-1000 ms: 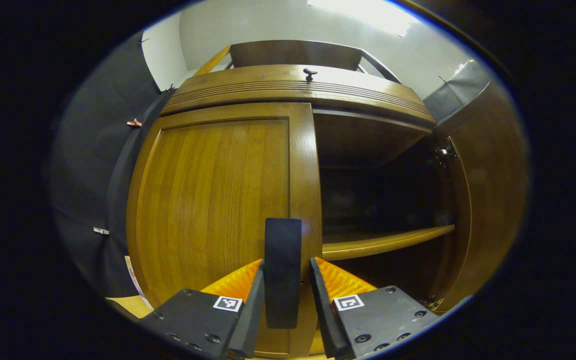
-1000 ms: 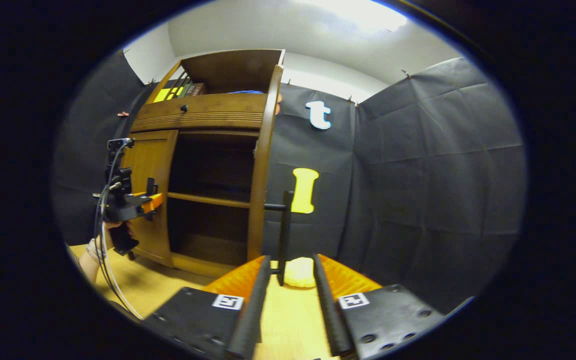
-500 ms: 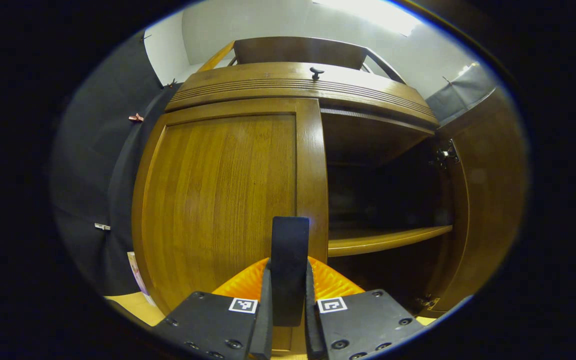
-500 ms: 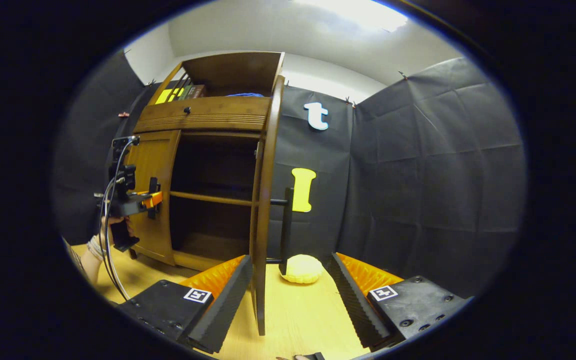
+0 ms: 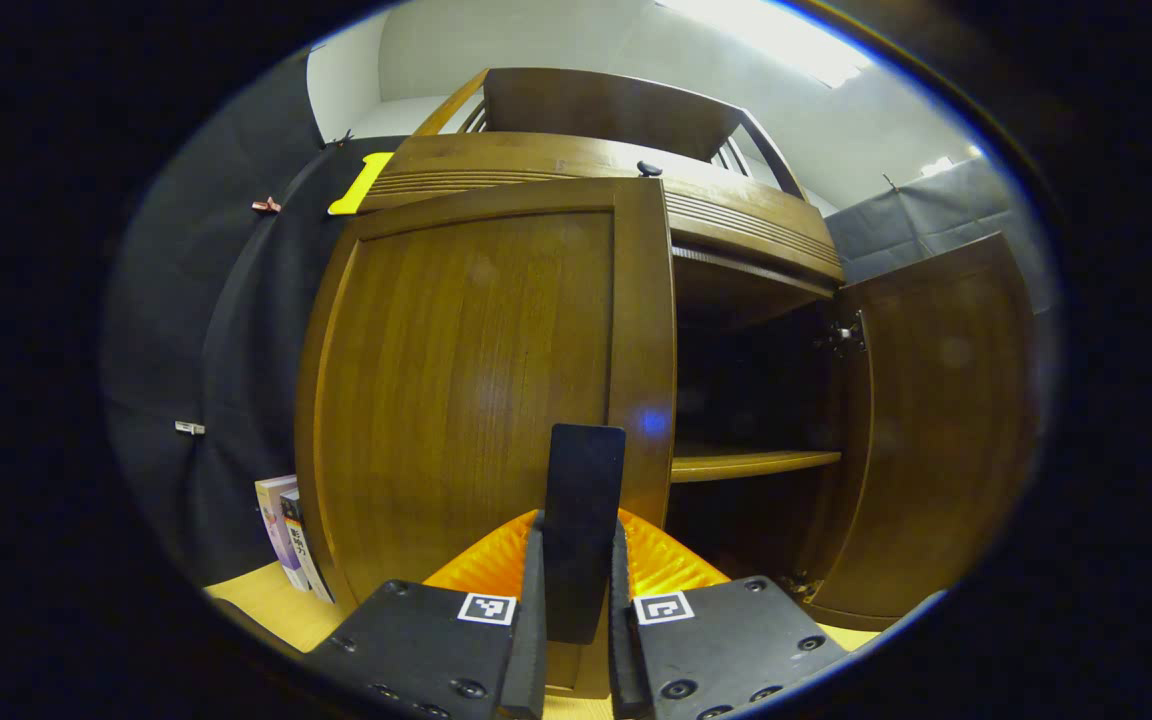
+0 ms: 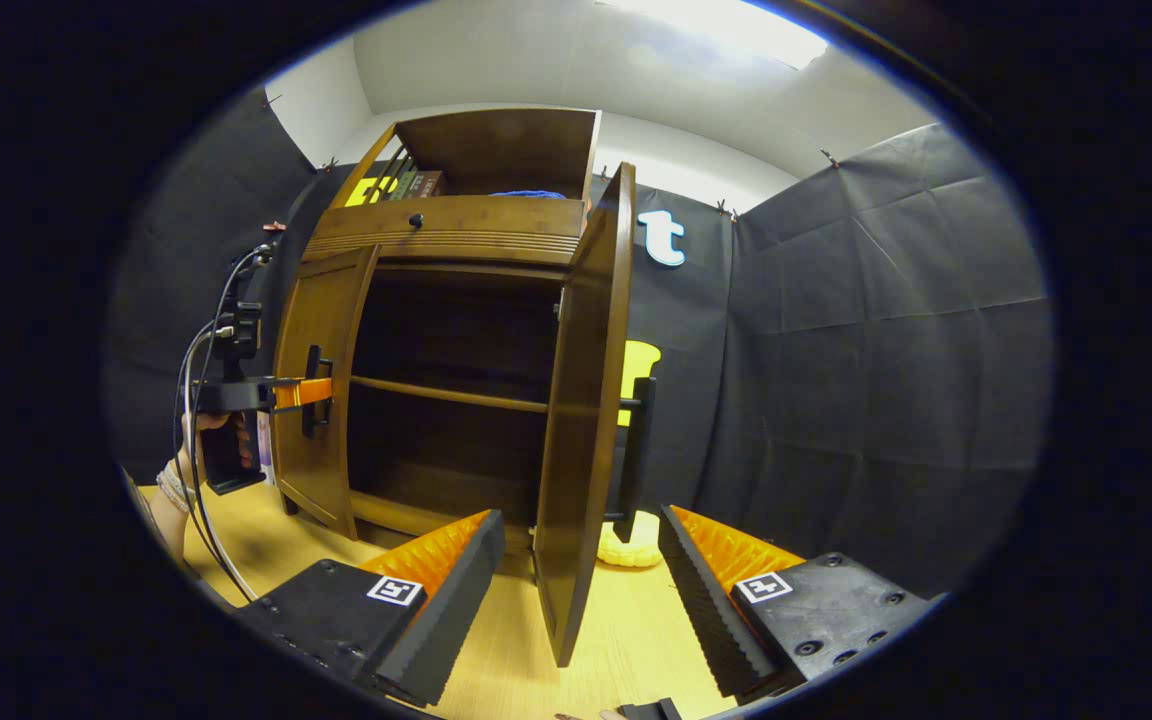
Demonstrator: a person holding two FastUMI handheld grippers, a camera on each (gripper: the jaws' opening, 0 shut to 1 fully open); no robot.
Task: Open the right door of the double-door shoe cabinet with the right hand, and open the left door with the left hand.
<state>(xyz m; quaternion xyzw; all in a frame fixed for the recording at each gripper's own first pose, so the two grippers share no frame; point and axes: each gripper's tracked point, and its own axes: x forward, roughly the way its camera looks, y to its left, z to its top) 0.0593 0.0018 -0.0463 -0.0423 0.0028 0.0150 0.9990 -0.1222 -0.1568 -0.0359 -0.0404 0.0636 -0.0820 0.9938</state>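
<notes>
The shoe cabinet (image 6: 456, 235) stands upright on the wooden floor (image 6: 626, 620) against the black cloth wall (image 6: 886, 380), its inside dark with one shelf (image 6: 446, 393) running across it; the right door (image 6: 581, 400) is swung wide out on its hinges, a tall panel turned nearly edge-on toward the right gripper's camera, and in the left gripper view it (image 5: 936, 430) stands well open past the shelf (image 5: 751, 462); the left door (image 5: 491, 380) is pulled a little way out from the cabinet front, its long side vertical; the right gripper (image 6: 581, 590) has its fingers spread wide apart, one on either side of the right door's lower edge and touching neither it nor the vertical black handle (image 6: 634, 455); the left gripper (image 5: 576, 610) is clamped on the left door's black handle (image 5: 581, 530), which stands upright between both fingers; seen from the right gripper view, that left gripper (image 6: 311, 392) reaches level to the handle, held by a hand (image 6: 198, 435); a pale yellow cushion (image 6: 626, 545) lies on the floor behind the right door; some books (image 5: 288, 535) stand just beside the cabinet's left side.
</notes>
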